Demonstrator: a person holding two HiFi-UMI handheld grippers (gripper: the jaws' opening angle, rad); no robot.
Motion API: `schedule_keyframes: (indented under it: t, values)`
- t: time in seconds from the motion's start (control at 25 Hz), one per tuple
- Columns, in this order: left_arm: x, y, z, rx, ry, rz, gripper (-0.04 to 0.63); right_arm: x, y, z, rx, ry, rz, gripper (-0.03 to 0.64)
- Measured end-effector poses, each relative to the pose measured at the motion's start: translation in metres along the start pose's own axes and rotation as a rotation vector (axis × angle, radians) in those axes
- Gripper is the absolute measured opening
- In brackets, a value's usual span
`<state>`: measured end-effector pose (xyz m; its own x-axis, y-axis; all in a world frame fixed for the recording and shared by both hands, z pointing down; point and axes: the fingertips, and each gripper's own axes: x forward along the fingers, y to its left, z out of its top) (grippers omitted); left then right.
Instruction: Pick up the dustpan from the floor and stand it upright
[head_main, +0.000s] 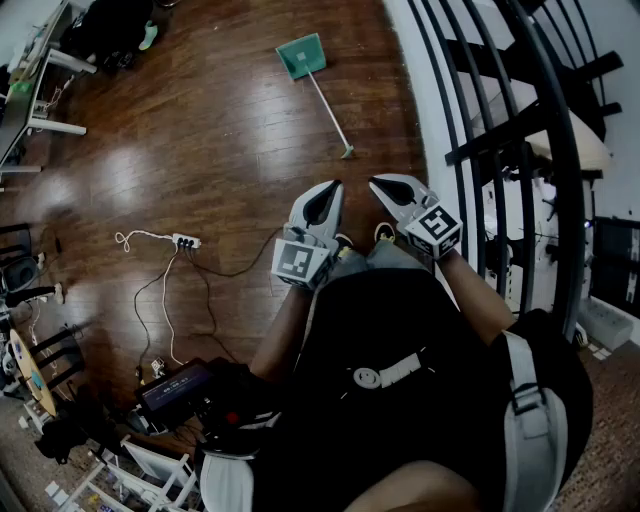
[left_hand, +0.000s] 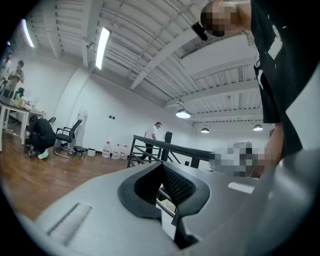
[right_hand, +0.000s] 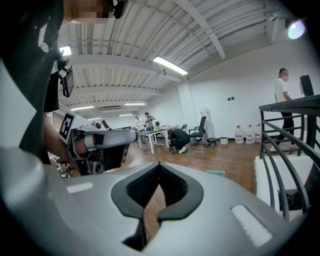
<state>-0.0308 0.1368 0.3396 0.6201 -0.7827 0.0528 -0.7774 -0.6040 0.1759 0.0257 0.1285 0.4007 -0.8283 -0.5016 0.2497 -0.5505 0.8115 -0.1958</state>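
The dustpan lies flat on the wooden floor far ahead, a green pan with a long thin handle running back toward me. In the right gripper view the dustpan is only a small green patch on the floor beyond the jaws. My left gripper and right gripper hang side by side close to my body, well short of the handle's end. Both are shut with nothing between their jaws, as the left gripper and right gripper show in their own views.
A black stair railing runs along the right over a white ledge. A power strip with trailing cables lies on the floor at left, a black device nearer me. Desks and chairs stand far left. A person stands by the railing.
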Motion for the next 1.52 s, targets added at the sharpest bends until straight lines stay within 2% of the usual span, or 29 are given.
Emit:
schedule_keyframes:
  t: [0.12,0.24,0.36,0.52,0.68,0.8,0.92,1.04,1.12,1.28,1.36,1.52]
  values:
    - [-0.001,-0.004,-0.007,-0.02,0.017,-0.015,0.012,-0.012,-0.002,-0.011,-0.005,0.017,-0.016,0.003]
    - [0.005,-0.016,-0.035,-0.055,0.039,-0.03,0.012,-0.032,-0.005,-0.02,0.026,0.048,-0.028,0.003]
    - [0.016,-0.015,-0.053,-0.036,0.065,-0.031,0.012,-0.033,-0.018,-0.036,0.056,0.053,-0.037,0.003]
    - [0.049,0.015,-0.03,0.005,0.068,0.005,0.012,-0.008,-0.055,-0.019,0.05,0.004,-0.019,0.003]
    - [0.103,0.05,-0.011,0.006,0.057,0.056,0.012,0.011,-0.121,0.005,0.078,-0.024,-0.03,0.003]
    - [0.125,0.06,-0.005,0.016,0.06,0.068,0.012,0.019,-0.148,0.005,0.108,-0.023,-0.021,0.002]
    - [0.122,0.06,-0.019,0.029,0.066,0.088,0.012,0.02,-0.145,-0.017,0.111,-0.017,0.005,0.003]
    - [0.106,0.045,-0.043,0.005,0.081,0.083,0.012,0.003,-0.131,-0.041,0.115,0.021,-0.008,0.003]
    - [0.097,0.041,-0.053,-0.018,0.092,0.054,0.012,0.0,-0.121,-0.03,0.118,0.051,-0.041,0.003]
    - [0.1,0.1,-0.026,0.021,0.096,0.087,0.012,0.056,-0.135,-0.011,0.126,0.009,-0.012,0.003]
    - [0.108,0.123,-0.023,0.024,0.119,0.105,0.012,0.071,-0.147,-0.006,0.141,0.044,-0.016,0.003]
    - [0.111,0.129,-0.053,-0.04,0.178,0.107,0.012,0.062,-0.164,-0.046,0.186,0.143,-0.064,0.003]
